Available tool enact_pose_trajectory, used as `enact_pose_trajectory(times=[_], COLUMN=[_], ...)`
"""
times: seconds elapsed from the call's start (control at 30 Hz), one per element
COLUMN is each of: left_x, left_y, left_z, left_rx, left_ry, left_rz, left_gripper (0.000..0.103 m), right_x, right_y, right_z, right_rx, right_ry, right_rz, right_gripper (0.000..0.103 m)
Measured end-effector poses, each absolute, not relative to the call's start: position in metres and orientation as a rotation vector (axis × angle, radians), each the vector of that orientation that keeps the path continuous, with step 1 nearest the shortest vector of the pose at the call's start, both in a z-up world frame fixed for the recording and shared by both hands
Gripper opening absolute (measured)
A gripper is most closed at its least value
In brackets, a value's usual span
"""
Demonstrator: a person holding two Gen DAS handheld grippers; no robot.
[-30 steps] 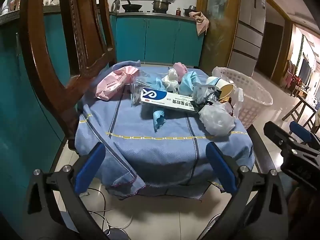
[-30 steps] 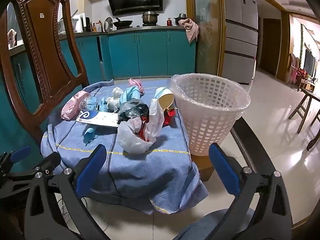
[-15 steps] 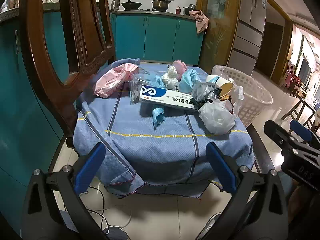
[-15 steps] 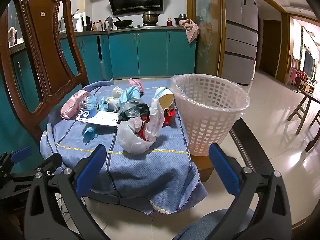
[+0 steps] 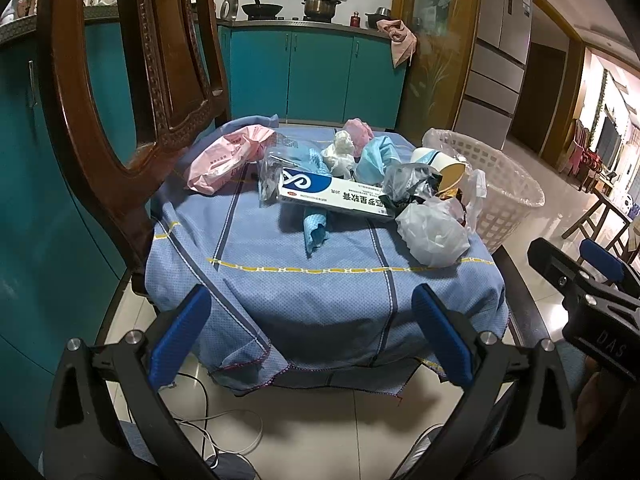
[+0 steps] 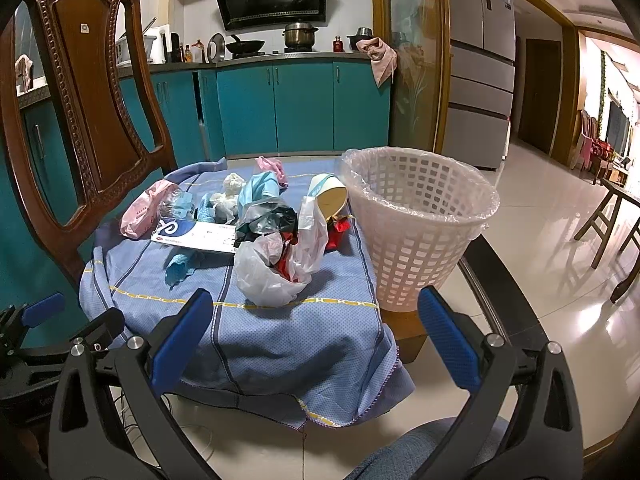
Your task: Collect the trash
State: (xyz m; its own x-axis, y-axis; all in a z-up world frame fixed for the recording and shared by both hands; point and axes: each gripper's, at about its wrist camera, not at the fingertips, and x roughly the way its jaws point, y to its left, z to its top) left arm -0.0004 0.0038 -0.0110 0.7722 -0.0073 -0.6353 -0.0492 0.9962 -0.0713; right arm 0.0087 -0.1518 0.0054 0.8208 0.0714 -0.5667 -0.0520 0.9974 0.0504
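both tools hang short of the table's near edge, well back from the litter. the left gripper (image 5: 310, 336) has its blue-padded jaws spread wide with nothing between them, and the right gripper (image 6: 316, 334) is spread just as wide and just as empty.

the trash sits in a heap toward the far half of a blue cloth (image 6: 256, 332) that drapes over the small table. nearest the tools is a crumpled white plastic bag (image 6: 272, 272) with something red showing inside it. behind it lies a long white and blue box (image 5: 340, 198), resting partly on a twisted blue rag (image 5: 316, 228). a pink packet (image 5: 226, 158) lies at the left end of the heap, close to the carved wooden chair (image 6: 96, 92). a paper cup (image 6: 330, 198) lies on its side at the right (its open mouth faces the camera), and wads of white tissue (image 5: 340, 152) and light blue material (image 5: 376, 160) sit further back.

the white lattice basket (image 6: 424, 236), lined with a clear bag, stands upright just beside the table's right edge, off the cloth.
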Motion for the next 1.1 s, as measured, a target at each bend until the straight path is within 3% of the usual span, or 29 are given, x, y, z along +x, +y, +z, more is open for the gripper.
enact_pose_trajectory(times=[1.1], left_x=[-0.0021], left_y=[0.0019], left_z=[-0.0111], left_rx=[-0.086], left_ry=[0.701], left_rz=[0.015], left_gripper=[0.1], right_x=[0.009], right_y=[-0.1527], right_z=[0.0051], right_rx=[0.033], right_ry=[0.603], right_rz=[0.065], right_gripper=[0.1])
